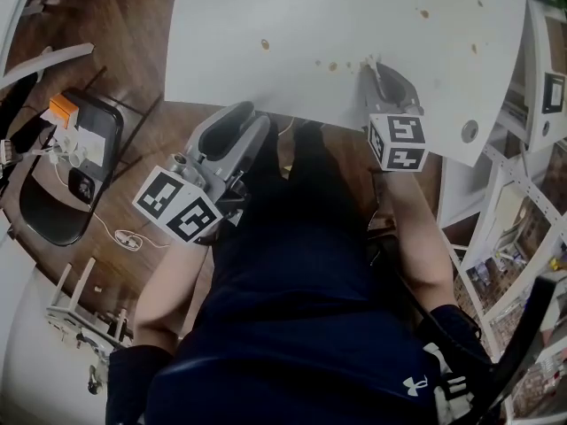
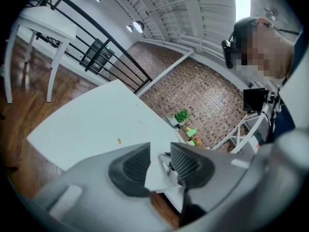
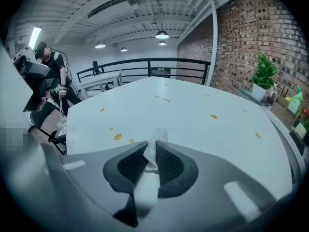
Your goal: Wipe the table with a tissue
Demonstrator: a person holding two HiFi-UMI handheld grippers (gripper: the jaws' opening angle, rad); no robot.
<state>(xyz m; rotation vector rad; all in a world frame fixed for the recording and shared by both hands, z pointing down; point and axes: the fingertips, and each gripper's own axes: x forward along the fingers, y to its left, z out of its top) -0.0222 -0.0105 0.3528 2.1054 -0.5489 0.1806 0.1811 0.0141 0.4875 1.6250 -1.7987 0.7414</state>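
R gripper (image 1: 372,69) w/ tissue (image 3: 155,138) at table (image 1: 292,25) near edge.
R pitched steeply down, jaws clamped on tissue, beside brown spots (image 1: 332,65). L gripper (image 1: 251,116) off the edge, near level, jaws apart, empty.

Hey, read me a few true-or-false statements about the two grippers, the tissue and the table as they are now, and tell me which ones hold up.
1. The right gripper is clamped on a tissue. True.
2. The table is already free of stains. False: brown spots are scattered over its white top.
3. The left gripper has its jaws pressed together. False: they stand apart, gripping nothing.
4. A potted plant stands by the brick wall. True.
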